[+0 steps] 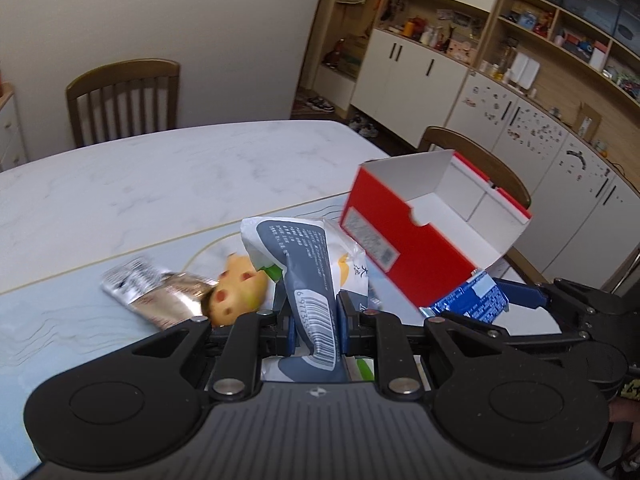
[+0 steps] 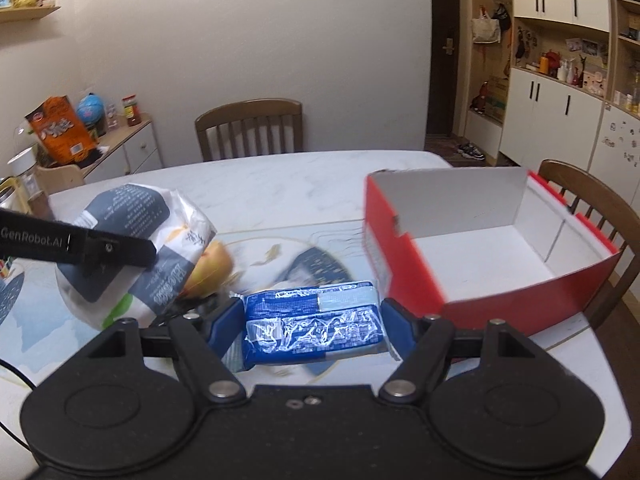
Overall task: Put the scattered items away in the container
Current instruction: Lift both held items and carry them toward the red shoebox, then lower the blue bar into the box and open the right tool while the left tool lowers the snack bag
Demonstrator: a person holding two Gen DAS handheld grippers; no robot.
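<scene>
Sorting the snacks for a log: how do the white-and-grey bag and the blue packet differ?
The white-and-grey bag is larger and crumpled, pinched by the left gripper; the blue packet is a compact, glossy block spanning the right gripper. Both are held outside the red box.

A white marble-look table [image 2: 280, 176] fills the middle of the room, with a wooden slat-back chair [image 2: 250, 128] at its far edge and another chair [image 2: 576, 192] at its right edge. Behind is a plain cream wall [image 2: 260, 32]. Cream cabinets [image 1: 408, 76] and cluttered wood-trimmed shelves [image 1: 560, 28] line the right side, and a low white sideboard [image 2: 132, 148] stands left.
</scene>
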